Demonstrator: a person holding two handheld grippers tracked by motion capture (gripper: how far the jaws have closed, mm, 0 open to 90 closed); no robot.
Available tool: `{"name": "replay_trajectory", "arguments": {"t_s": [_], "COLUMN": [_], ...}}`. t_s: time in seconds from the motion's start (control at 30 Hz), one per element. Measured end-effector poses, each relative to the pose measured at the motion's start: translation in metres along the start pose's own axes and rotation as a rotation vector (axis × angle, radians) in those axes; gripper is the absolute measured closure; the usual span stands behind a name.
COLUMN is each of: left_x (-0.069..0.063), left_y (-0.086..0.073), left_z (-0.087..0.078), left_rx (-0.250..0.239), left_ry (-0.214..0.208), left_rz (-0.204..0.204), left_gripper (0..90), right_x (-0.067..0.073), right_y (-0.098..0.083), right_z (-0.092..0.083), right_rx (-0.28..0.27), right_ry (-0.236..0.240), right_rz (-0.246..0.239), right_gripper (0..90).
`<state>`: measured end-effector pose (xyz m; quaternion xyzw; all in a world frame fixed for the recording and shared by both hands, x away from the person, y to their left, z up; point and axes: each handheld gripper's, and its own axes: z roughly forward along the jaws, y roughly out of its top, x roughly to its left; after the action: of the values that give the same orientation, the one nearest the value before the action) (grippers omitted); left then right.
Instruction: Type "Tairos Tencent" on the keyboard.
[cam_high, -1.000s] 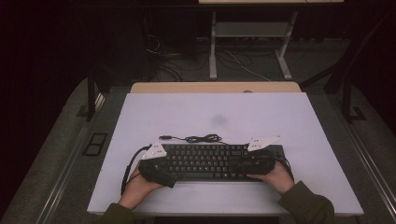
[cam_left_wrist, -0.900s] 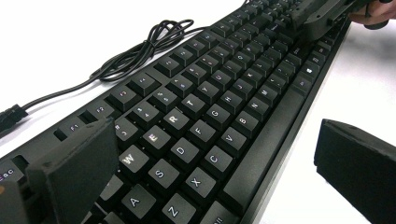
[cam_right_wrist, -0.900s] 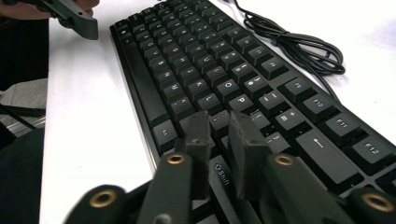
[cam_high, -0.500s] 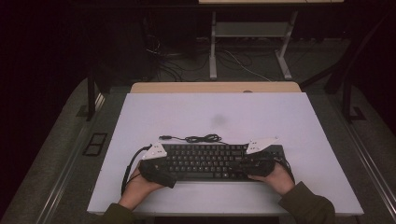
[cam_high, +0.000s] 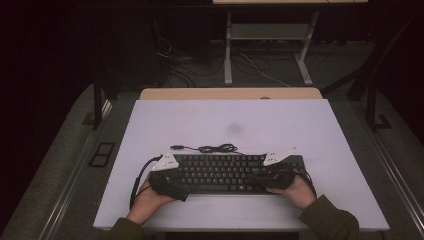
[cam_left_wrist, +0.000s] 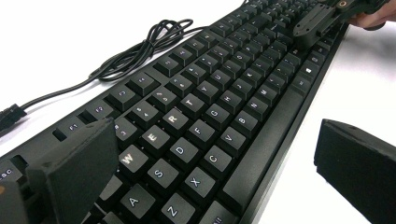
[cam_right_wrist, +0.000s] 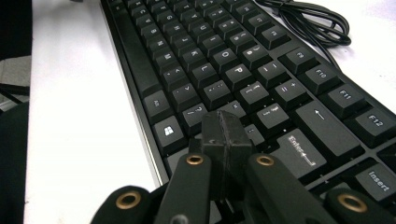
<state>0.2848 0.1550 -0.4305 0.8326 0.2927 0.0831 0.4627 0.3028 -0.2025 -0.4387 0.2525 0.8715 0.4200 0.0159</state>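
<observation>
Right gripper (cam_right_wrist: 224, 135) closed over keyboard (cam_right_wrist: 224, 60); Enter legible.

A black keyboard (cam_high: 225, 173) is laid flat near the front edge of the white counter (cam_high: 300, 125), its long side running across it. Its keycaps are marked with white legends. A thin black cable (cam_high: 212, 148) is attached at the far edge, loosely coiled just behind it and ending in a plug lying free on the surface.

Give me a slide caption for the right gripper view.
Right tool, jaws shut, poised over the black keyboard near its Enter key, cable coiled beyond.
</observation>
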Motion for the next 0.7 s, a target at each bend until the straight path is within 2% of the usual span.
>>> {"name": "replay_trajectory", "arguments": {"t_s": [0.7], "left_x": [0.0006], "left_y": [0.0052], "left_z": [0.0021], "left_rx": [-0.001], "left_ry": [0.01], "left_rz": [0.008], "left_gripper": [0.0], "right_x": [-0.0014], "right_y": [-0.0022], "right_z": [0.0017], "right_rx": [0.008], "right_ry": [0.002], "right_rz": [0.006], "right_gripper": [89.2]}}
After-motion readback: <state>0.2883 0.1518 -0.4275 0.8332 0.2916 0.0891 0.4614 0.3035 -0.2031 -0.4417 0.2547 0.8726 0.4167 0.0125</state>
